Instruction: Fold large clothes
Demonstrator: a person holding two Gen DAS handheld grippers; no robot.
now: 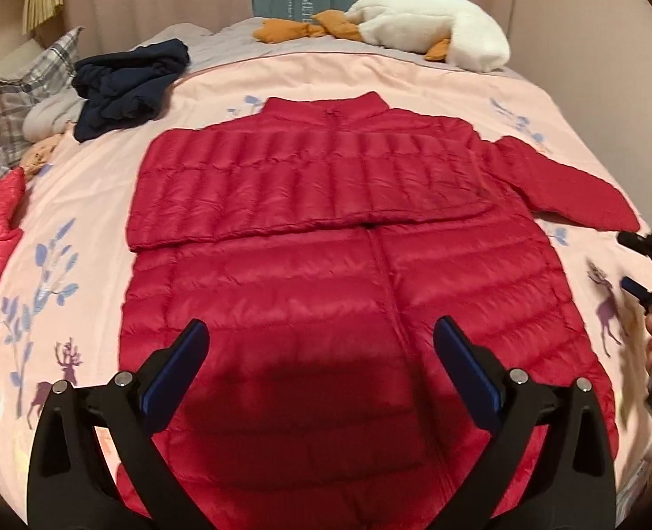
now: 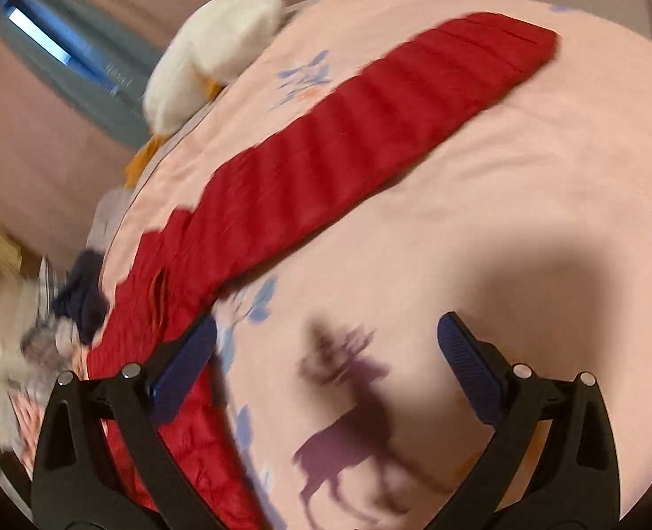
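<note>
While both grippers hang apart w/ nothing held, the red jacket (image 1: 348, 265) lies flat on the bed (image 1: 436, 84), one sleeve already folded across its chest.

Left gripper (image 1: 321, 353) hovers over the jacket's lower half, jaws wide, prob. lined up for the hem. Right gripper (image 2: 326, 353), also spread and holding nothing, sits over bare sheet just beside the other sleeve (image 2: 370, 132), likely the next fold. Jacket's hem is cut off at the frame bottom; right view is blurred, so the clutter at the far left is unclear.
</note>
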